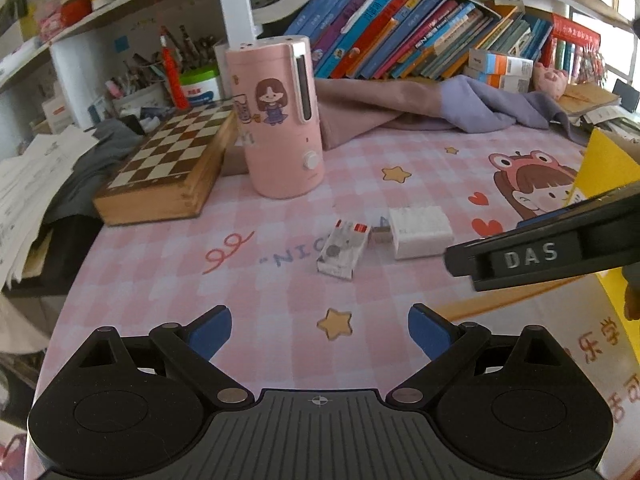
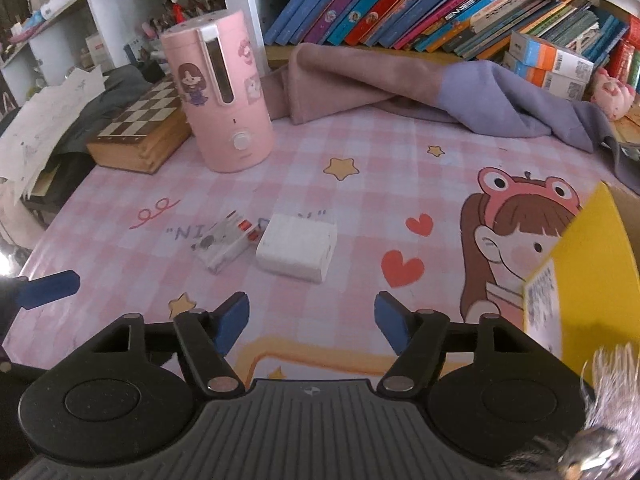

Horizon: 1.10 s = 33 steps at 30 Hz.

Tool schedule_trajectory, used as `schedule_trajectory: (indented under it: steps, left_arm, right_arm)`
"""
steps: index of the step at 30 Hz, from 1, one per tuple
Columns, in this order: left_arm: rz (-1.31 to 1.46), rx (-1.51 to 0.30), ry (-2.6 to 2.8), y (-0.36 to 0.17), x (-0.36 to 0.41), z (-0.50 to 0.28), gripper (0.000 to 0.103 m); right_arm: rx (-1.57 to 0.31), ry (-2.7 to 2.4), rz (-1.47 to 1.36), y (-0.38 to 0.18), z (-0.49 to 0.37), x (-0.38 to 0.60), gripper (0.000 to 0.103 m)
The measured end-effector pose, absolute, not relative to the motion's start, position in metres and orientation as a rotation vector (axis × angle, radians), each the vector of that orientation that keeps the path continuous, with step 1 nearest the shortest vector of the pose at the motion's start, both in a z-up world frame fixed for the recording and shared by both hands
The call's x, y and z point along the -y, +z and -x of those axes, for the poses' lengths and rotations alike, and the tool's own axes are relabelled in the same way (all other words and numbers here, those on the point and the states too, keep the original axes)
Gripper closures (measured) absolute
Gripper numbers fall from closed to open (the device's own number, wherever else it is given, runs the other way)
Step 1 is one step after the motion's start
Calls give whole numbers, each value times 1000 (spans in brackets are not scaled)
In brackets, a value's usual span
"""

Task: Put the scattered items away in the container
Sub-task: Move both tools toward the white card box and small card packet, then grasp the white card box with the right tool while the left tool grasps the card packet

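The left hand-held gripper [image 1: 319, 332] hung over the counter [image 1: 280, 280] with its blue fingers [image 1: 210, 330] spread wide apart and nothing between them. The right hand-held gripper [image 2: 311, 320] likewise stood with its fingers [image 2: 230, 322] apart and empty, above the pink checked mat [image 2: 360, 152] that covered the counter. In the left wrist view, the body of the right hand-held gripper crossed the right edge of the picture, marked with white letters.

Two loose items lay on the mat ahead of both hand-held grippers. A white charger block [image 1: 420, 232] [image 2: 298, 248] lay flat. Just beside it, on its left, lay a small clear packet [image 1: 344, 250] [image 2: 224, 244] with red marks at one end and a round grey part inside. Whether the two touched could not be told.

A yellow box [image 1: 604, 172] [image 2: 580, 248] stood at the right edge of the counter, well apart from the two items; its inside was not visible.

At the rear left, a pink cylindrical appliance [image 1: 280, 120] [image 2: 224, 92] stood upright, with a cartoon girl sticker and a white knob near its base. Just to its left lay a closed wooden chessboard [image 1: 172, 164] [image 2: 140, 128]. A folded pink and purple cloth [image 1: 440, 108] [image 2: 400, 88] lay along the back of the counter. Behind it, a row of books [image 1: 400, 32] [image 2: 420, 0] leaned on a shelf.
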<state>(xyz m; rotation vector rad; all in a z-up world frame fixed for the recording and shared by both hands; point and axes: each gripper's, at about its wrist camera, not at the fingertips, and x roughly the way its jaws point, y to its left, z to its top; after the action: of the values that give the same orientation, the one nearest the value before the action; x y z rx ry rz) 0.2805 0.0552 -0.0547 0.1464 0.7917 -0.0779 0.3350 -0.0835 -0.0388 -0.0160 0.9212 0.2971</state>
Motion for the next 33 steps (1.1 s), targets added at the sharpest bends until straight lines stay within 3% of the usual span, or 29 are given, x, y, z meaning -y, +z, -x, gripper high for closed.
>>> schedule_trajectory:
  steps: [9, 14, 17, 20, 23, 26, 30, 33]
  left_arm:
    - [-157, -789, -107, -70, -54, -317, 8]
    - [-125, -809, -114, -76, -56, -336, 15]
    - [-144, -815, -132, -80, -53, -344, 21]
    - [-155, -827, -144, -85, -49, -351, 24]
    - [-159, -827, -155, -90, -47, -356, 29]
    - [-134, -824, -178, -91, -48, -362, 42]
    - [-131, -824, -208, -89, -44, -361, 74]
    - [-122, -841, -182, -87, -41, -359, 75]
  right_arm:
    - [-928, 319, 36, -53, -373, 61, 25]
    - [-948, 297, 32, -65, -389, 59, 25]
    - [-958, 279, 18, -70, -394, 63, 31]
    - [-932, 203, 12, -68, -392, 73, 44]
    - [-959, 191, 13, -72, -396, 81, 46]
    - [-969, 197, 2, -76, -399, 85, 42]
    - [-936, 215, 29, -76, -400, 81, 37]
    - [-928, 244, 50, -78, -403, 78, 46]
